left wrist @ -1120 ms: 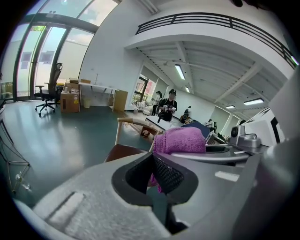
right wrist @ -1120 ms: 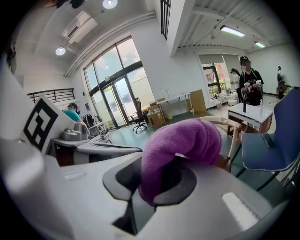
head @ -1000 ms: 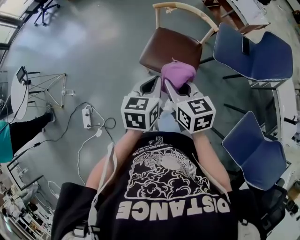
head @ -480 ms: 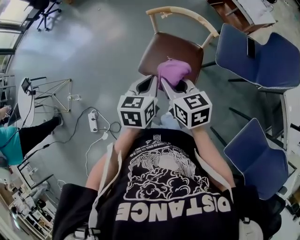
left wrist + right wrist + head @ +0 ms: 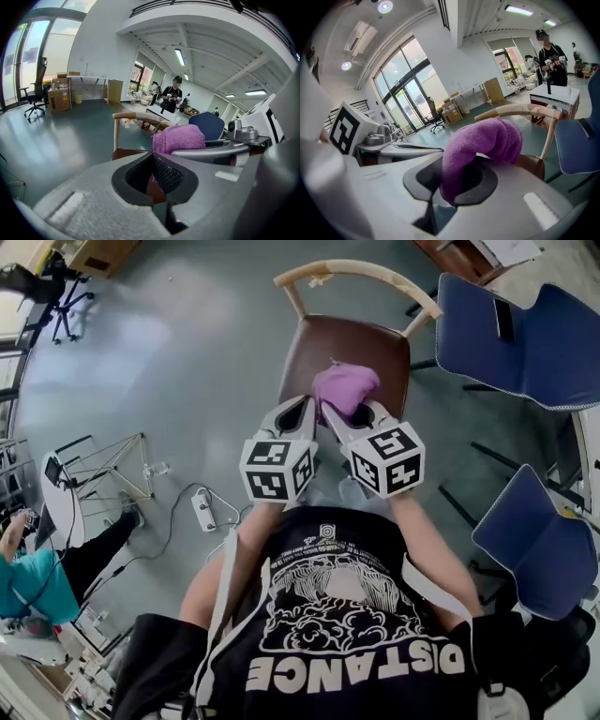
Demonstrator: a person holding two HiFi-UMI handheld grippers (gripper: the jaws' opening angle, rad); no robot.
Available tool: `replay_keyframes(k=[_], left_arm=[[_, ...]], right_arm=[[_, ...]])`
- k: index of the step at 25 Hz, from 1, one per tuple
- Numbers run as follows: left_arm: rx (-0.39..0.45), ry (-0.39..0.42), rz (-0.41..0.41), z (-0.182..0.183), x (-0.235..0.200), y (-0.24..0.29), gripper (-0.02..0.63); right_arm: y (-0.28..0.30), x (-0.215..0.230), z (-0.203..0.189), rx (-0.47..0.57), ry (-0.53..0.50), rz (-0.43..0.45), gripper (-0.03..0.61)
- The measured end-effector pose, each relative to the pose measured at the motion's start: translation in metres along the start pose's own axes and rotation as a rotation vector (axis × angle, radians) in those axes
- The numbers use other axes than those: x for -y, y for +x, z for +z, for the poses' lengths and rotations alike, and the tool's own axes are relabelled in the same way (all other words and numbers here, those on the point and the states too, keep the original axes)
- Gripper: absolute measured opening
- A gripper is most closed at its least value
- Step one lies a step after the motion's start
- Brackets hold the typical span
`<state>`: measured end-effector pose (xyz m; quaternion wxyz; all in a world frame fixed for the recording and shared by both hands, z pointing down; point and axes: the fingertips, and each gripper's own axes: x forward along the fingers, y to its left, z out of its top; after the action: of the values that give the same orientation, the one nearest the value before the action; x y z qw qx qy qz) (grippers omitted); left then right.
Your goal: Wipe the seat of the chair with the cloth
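Observation:
A chair with a brown seat (image 5: 349,341) and a pale wooden backrest (image 5: 361,271) stands just ahead of me. My right gripper (image 5: 343,414) is shut on a bunched purple cloth (image 5: 345,387), held over the front part of the seat. In the right gripper view the cloth (image 5: 483,143) bulges out over the right gripper (image 5: 454,169) and hides its tips. My left gripper (image 5: 304,407) sits close beside it on the left. In the left gripper view the left gripper (image 5: 153,155) is shut with nothing in it. The cloth (image 5: 180,138) shows just right of it, the seat (image 5: 127,153) beyond.
Two blue chairs stand on the right, one far (image 5: 520,322) and one nearer (image 5: 527,542). A power strip (image 5: 202,512) with cables and a wire frame (image 5: 105,465) lie on the grey floor at left. A person in teal (image 5: 42,582) is at far left; another person (image 5: 176,95) stands farther off.
The view has swung a little, so the chair sits more squarely ahead. Both grippers stay side by side, and the cloth now overlaps the seat's front rather than its edge.

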<state>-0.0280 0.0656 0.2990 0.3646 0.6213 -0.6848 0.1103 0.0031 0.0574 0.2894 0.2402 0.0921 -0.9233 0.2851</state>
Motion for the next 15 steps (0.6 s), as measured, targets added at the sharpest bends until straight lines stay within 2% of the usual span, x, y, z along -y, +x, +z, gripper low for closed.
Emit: replay_keyframes(k=[8, 11, 15], left_arm=[[-0.088, 0.012, -0.092, 0.012, -0.087, 0.065, -0.005], [-0.123, 0.002, -0.109, 0.007, -0.12, 0.09, -0.005], [-0.146, -0.003, -0.133, 0.001, -0.155, 0.125, -0.005]], right_arm=[[0.108, 0.048, 0.015, -0.013, 0.136, -0.124, 0.052], [0.149, 0.068, 0.01, -0.028, 0.183, -0.174, 0.052], [0.196, 0.095, -0.004, -0.062, 0.194, -0.202, 0.054]])
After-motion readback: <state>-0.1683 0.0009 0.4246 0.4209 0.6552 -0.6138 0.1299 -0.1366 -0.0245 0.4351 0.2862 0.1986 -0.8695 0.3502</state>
